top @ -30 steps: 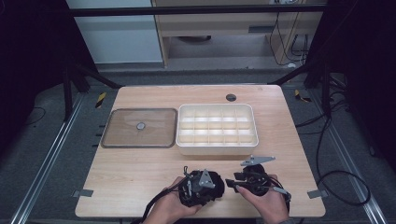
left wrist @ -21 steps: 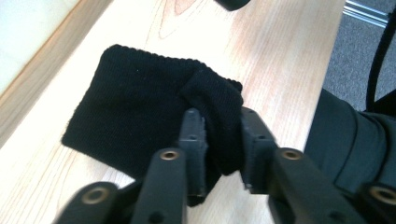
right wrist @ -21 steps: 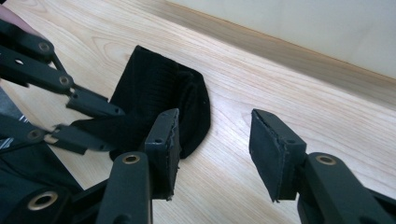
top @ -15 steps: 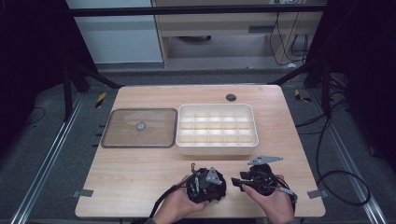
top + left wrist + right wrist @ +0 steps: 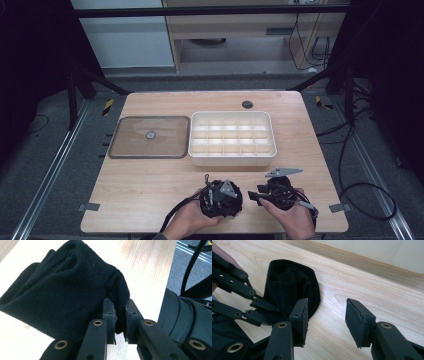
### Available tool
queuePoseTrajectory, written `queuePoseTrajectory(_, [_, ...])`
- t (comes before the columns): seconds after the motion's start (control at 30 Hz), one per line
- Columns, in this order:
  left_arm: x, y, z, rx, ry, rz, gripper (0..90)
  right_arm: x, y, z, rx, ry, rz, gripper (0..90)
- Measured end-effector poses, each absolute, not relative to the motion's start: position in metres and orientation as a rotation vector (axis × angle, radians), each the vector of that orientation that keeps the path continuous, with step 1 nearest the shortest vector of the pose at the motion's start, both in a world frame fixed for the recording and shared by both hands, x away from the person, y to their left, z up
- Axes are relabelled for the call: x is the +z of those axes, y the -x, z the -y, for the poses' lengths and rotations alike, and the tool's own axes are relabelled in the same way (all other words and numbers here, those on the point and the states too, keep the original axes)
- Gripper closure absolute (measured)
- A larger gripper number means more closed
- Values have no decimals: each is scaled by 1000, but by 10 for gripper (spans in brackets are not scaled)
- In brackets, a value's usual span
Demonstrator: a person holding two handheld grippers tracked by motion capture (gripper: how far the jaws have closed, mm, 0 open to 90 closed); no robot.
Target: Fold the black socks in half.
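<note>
A black ribbed knit cloth [image 5: 62, 290], folded into a thick bundle, lies on the wooden table near its front edge. My left gripper [image 5: 120, 320] is shut on one edge of the bundle. From above, the left gripper [image 5: 220, 197] sits in a hand at the table's near middle. My right gripper [image 5: 327, 315] stands open just to its right, jaws wide apart over bare wood. The cloth [image 5: 289, 282] lies beside its left jaw without touching it. The right gripper [image 5: 277, 192] is held in the other hand.
A white tray [image 5: 232, 159] divided into several empty compartments stands mid-table. A flat transparent lid [image 5: 130, 145] with a small centre knob lies to its left. A dark round disc [image 5: 247, 104] sits near the far edge. The table's front edge is right behind the hands.
Both hands have shifted a little to the right along the front edge. The left gripper has stayed shut on the cloth, and the right gripper has stayed open.
</note>
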State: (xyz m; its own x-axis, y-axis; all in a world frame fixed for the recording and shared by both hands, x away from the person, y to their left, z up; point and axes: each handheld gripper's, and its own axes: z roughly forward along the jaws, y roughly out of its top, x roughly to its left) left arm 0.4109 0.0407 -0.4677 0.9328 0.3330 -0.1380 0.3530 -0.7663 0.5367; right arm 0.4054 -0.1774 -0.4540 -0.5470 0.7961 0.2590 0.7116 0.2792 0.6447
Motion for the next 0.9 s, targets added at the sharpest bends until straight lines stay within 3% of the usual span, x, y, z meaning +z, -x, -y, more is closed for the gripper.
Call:
queuePoseTrajectory(0.27, [-457,-401,-49,65,-2492,-498,611,-451,-405,176,1128,-1435,-2412,507])
queuePoseTrajectory(0.6, [-446,-391,-57,109,-2441,-506,350,-449,-406,173,1128,-1428,-2409,473])
queuePoseTrajectory(0.9, [-437,-385,-76,140,-2397,-563,108,-436,-408,159,1131,-1421,-2398,357])
